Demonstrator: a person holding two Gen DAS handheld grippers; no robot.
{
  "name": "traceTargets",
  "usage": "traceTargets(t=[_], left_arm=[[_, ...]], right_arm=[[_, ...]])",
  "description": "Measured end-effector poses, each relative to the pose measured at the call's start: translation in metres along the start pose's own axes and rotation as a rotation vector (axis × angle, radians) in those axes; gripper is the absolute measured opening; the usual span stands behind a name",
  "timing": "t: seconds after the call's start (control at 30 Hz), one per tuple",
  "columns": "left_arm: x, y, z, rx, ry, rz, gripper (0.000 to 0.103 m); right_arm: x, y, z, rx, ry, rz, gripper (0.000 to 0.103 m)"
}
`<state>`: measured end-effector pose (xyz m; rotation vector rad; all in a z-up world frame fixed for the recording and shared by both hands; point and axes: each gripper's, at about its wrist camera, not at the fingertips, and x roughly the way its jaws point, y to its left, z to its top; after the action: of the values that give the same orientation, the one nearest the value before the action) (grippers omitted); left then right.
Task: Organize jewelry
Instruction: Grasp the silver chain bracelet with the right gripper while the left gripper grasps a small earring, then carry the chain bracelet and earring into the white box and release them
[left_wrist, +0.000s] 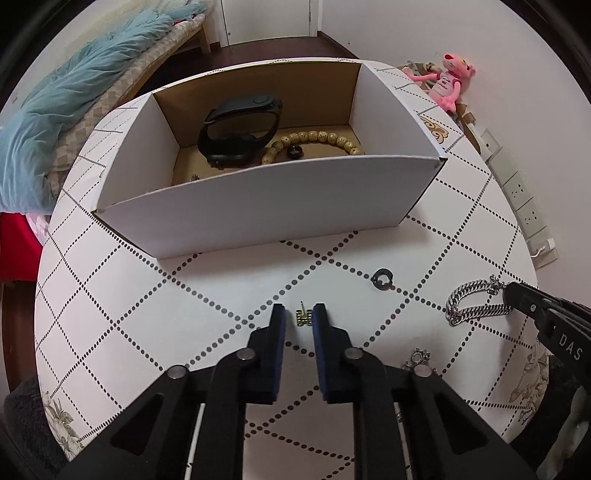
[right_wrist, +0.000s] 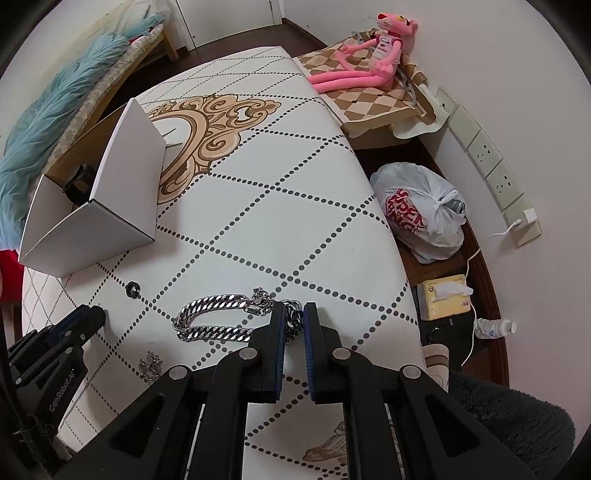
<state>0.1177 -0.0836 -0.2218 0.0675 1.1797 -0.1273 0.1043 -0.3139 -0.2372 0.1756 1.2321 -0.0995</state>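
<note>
Left gripper (left_wrist: 299, 317) nearest the lens — blue-padded fingers drawn in close around a small gold earring (left_wrist: 303, 317) with a thin post, lying on the desk (left_wrist: 221, 280); whether the pads actually press it, I cannot tell. Right gripper (right_wrist: 294, 319) pinches one end of a heavy silver curb-link chain bracelet (right_wrist: 218, 319), the rest looped flat on the desk, clasp at the far side. Black ring (left_wrist: 381, 278) lies alone between chain and box. Small silver filigree piece (right_wrist: 150, 365) near the desk's front edge, detail too fine to make out.

White cardboard box (left_wrist: 258, 206) stands open beyond — brown inside. It holds two black wristbands (left_wrist: 236, 133), a string of tan wooden beads (left_wrist: 314, 138) and a dark ring (left_wrist: 294, 150) inside the bead loop.
</note>
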Motion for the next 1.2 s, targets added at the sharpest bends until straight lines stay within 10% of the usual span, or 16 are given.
traceTargets(t=[0.8,0.93,1.03,1.2], left_arm=[[-0.086,0.041,0.022,-0.082,-0.178,-0.118,0.006],[-0.072,0.065,0.018,-0.172,-0.107,-0.134,0.016],[-0.053,0.068,0.008,-0.188,-0.052,-0.136,0.053],[-0.026,0.051,-0.008,-0.166,0.005,-0.142,0.055]], right_arm=[[-0.103,0.050,0.033,-0.094,-0.163,0.173,0.010],[-0.106,0.054,0.036,-0.093,-0.170,0.184,0.010],[-0.098,0.053,0.031,-0.085,-0.152,0.183,0.009],[-0.073,0.046,0.016,-0.066,-0.098,0.168,0.009]])
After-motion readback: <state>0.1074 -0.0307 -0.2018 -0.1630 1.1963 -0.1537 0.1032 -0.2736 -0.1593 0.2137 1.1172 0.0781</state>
